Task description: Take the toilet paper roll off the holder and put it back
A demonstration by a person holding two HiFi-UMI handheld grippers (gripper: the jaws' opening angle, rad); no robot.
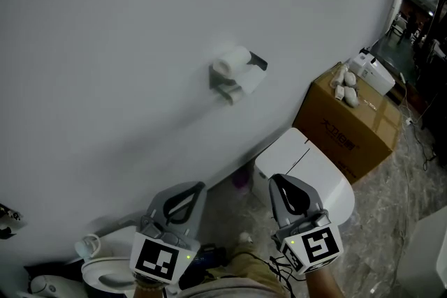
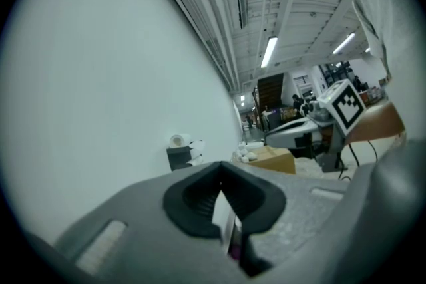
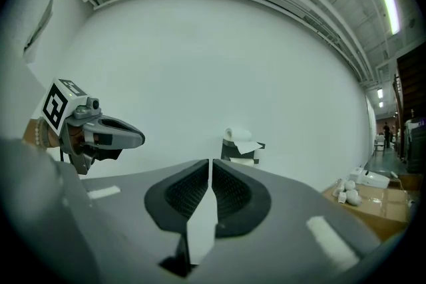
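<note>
- Toilet paper roll (image 1: 232,61) sits on holder (image 1: 223,88), mid-frame on the wall, well apart from both grippers.
- Left gripper (image 1: 198,187) & right gripper (image 1: 276,182) both clenched, empty; arriving w/o opening could shove the roll off.
- Hanging sheet (image 1: 248,84) may snag & tear.

The white toilet paper roll (image 1: 231,61) lies on its side atop the dark wall-mounted holder (image 1: 221,82), a loose sheet draped over the holder's front, well ahead of the left gripper (image 1: 198,186) and right gripper (image 1: 275,180), touched by neither.
</note>
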